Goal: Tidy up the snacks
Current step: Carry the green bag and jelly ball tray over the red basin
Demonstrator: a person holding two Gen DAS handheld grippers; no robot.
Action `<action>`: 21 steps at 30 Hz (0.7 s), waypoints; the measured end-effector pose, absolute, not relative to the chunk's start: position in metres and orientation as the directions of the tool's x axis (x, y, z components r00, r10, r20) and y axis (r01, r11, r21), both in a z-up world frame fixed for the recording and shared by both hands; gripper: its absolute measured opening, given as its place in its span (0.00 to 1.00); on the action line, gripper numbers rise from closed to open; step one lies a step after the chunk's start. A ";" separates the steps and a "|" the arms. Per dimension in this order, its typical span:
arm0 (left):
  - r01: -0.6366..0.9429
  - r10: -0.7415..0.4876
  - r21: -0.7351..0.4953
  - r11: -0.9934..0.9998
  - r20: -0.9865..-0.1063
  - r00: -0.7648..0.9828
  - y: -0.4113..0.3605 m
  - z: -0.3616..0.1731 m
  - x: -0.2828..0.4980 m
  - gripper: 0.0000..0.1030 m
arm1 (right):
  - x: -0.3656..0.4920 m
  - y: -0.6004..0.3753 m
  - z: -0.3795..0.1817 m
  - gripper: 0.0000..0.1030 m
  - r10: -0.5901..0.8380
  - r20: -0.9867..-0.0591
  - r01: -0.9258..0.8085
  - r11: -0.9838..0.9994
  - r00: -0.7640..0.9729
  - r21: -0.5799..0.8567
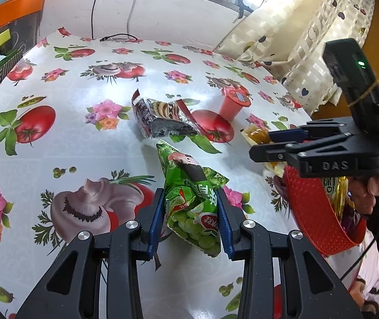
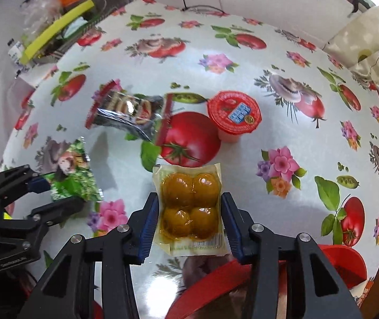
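The right claw [image 2: 189, 210] has its blue pads pressed against both long edges of the clear pouch of yellow fruit [image 2: 190, 207], the pouch bulging slightly between them. The left claw [image 1: 190, 218] is clamped on the green pea bag [image 1: 193, 202], crumpling its middle. The risk here is slip: the pouch film looks slick and the hold is only on its edges, so a quick swing could squirt it out short of the red basket [image 2: 346, 260], whose rim shows at five o'clock under the right claw. The pea bag could tear or sag free if squeezed harder. Out on the desk [image 2: 309, 146], the dark cookie pack [image 2: 128, 111] lies at eleven o'clock from the pouch, and the red-lidded cup [image 2: 233, 114] stands at one o'clock, both well apart from either claw.
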State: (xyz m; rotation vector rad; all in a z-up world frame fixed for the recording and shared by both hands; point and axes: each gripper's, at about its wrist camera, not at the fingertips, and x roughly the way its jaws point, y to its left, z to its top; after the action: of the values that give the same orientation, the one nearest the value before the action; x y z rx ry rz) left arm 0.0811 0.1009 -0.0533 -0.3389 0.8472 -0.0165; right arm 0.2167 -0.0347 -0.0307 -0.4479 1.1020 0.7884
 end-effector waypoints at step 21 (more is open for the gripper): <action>-0.059 -0.111 -0.225 0.972 -0.673 0.731 0.054 0.005 0.076 0.37 | 0.154 -0.094 0.042 0.42 0.524 -0.778 -0.742 0.661 0.346 0.115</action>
State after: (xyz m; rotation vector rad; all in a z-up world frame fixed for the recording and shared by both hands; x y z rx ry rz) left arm 0.0764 0.0536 0.0047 -0.2390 0.7525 -0.0289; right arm 0.1539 -0.0941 0.0418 -0.2781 0.8923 0.8350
